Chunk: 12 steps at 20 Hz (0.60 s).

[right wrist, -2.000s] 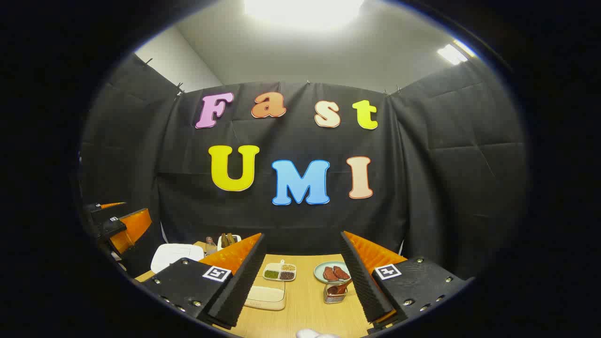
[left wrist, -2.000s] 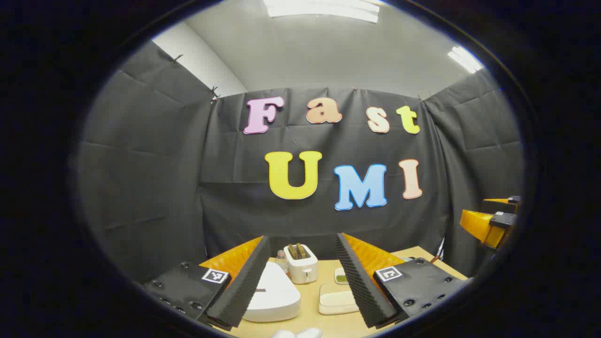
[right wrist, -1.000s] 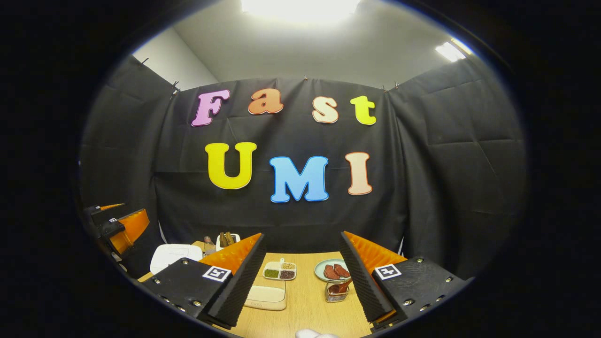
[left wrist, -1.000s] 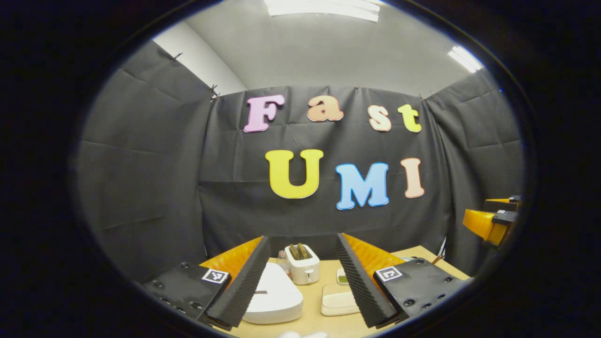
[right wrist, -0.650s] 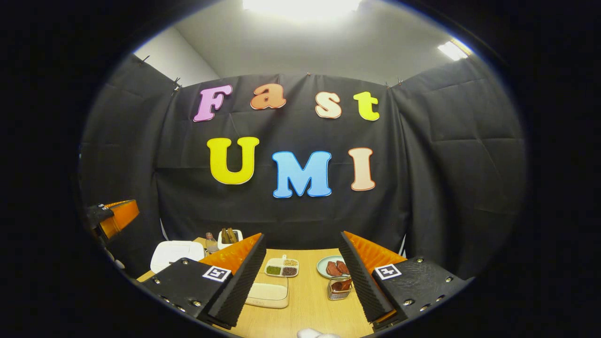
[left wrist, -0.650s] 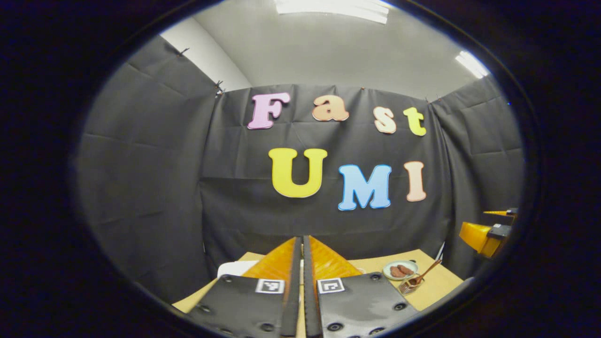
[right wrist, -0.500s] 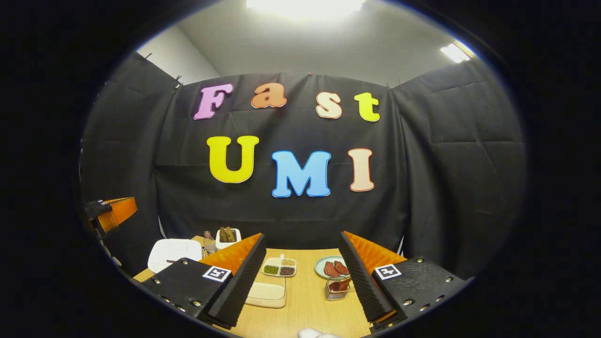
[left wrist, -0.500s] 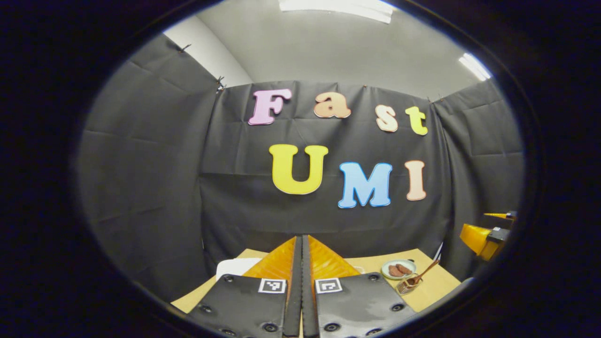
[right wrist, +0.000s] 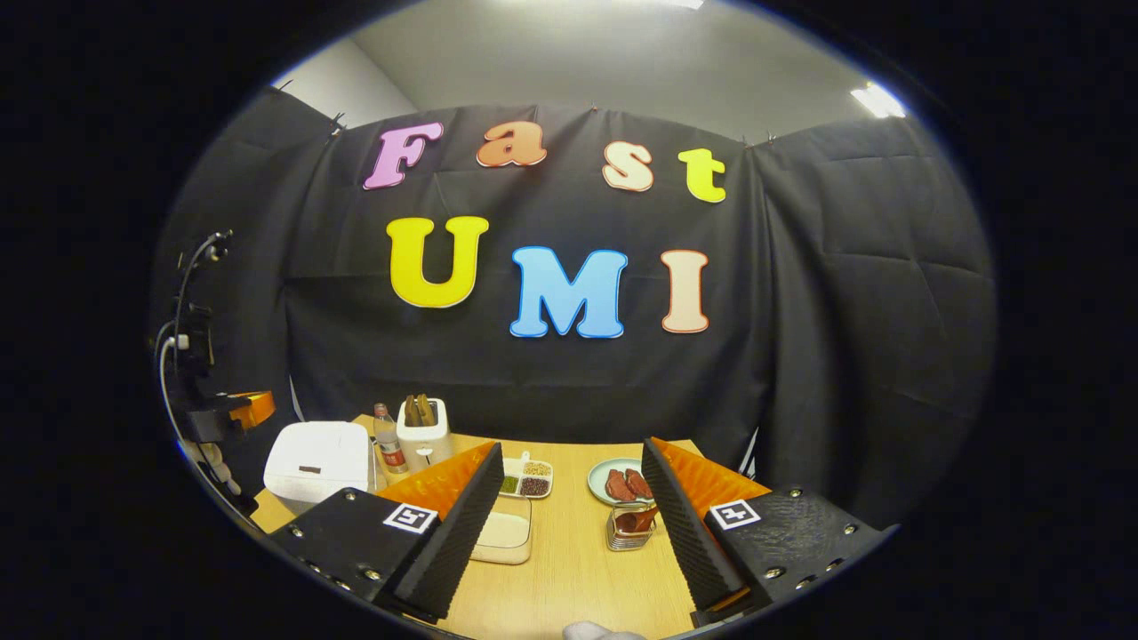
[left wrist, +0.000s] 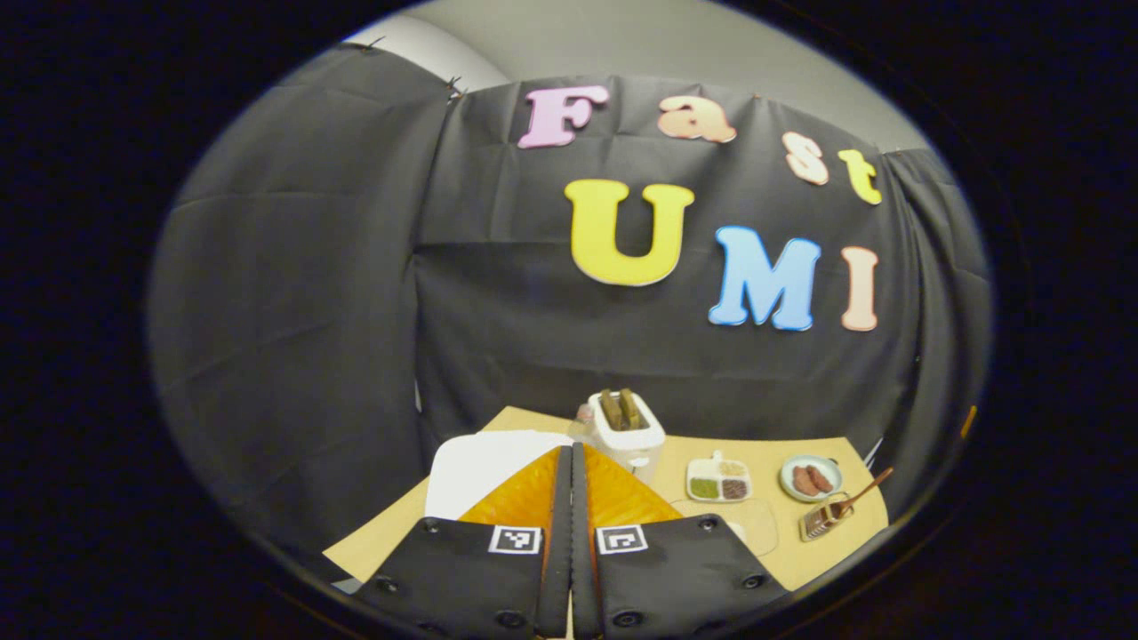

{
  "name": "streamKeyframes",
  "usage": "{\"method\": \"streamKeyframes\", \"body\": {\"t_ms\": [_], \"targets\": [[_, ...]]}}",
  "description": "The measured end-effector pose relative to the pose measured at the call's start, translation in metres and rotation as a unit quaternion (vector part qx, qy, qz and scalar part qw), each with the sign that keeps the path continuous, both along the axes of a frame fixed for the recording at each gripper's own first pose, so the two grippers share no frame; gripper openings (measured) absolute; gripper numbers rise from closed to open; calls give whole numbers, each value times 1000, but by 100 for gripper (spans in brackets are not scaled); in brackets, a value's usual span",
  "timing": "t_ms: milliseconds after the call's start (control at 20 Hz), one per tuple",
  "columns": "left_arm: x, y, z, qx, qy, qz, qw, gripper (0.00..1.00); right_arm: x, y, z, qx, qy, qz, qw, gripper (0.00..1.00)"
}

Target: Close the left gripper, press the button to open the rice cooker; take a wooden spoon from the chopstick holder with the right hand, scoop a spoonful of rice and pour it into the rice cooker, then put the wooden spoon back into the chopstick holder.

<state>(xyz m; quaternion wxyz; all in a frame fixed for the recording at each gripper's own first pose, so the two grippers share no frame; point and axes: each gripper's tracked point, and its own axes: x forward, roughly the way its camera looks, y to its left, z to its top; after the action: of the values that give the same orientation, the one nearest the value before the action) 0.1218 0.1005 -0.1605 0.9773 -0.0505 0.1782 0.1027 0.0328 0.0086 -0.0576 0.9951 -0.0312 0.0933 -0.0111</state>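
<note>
The white rice cooker [left wrist: 476, 462] stands with its lid down at the table's left, partly behind my left gripper [left wrist: 570, 452], which is shut with nothing between its fingers and hovers above and in front of the cooker. In the right gripper view the rice cooker [right wrist: 316, 462] sits far left, and beside it the left gripper [right wrist: 238, 407] shows. A wire chopstick holder [left wrist: 816, 524] holds the wooden spoon [left wrist: 855, 496], whose handle leans right. My right gripper [right wrist: 572, 449] is open and empty, and the chopstick holder [right wrist: 629, 526] stands by its right finger. A clear tub of rice [right wrist: 505, 532] lies near its left finger.
A toaster [right wrist: 423, 440] and a small bottle [right wrist: 385, 440] stand behind the cooker. A sectioned dish of grains [right wrist: 526, 480] and a plate of red pieces [right wrist: 613, 480] lie mid-table on the wooden table [right wrist: 578, 569]. Black cloth walls close in on three sides.
The left gripper went from open to shut, then moved forward and tipped down over the rice cooker. The right gripper stayed open and tilted down slightly.
</note>
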Motion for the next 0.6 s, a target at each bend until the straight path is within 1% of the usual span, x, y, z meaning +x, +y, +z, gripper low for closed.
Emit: {"method": "streamKeyframes", "body": {"t_ms": [150, 200, 300, 400, 500, 600], "targets": [[20, 13, -61, -3, 47, 22, 999, 9, 5, -2, -15, -15, 24, -1, 1000, 95], [22, 19, -77, 1, 59, 26, 998, 9, 6, -4, -19, -19, 31, -4, 999, 95], [24, 27, -107, -5, 89, 36, 995, 9, 8, -5, -23, -22, 39, -6, 999, 96], [27, 33, -130, -8, 116, 47, 992, 9, 9, -5, -26, -20, 44, -5, 999, 95], [32, 39, -150, 4, 127, 54, 990, 9, 8, -6, -28, -20, 47, -5, 999, 96], [26, 35, -170, -5, 161, 56, 985, 9, 9, -8, -29, -19, 47, -7, 999, 96]]}}
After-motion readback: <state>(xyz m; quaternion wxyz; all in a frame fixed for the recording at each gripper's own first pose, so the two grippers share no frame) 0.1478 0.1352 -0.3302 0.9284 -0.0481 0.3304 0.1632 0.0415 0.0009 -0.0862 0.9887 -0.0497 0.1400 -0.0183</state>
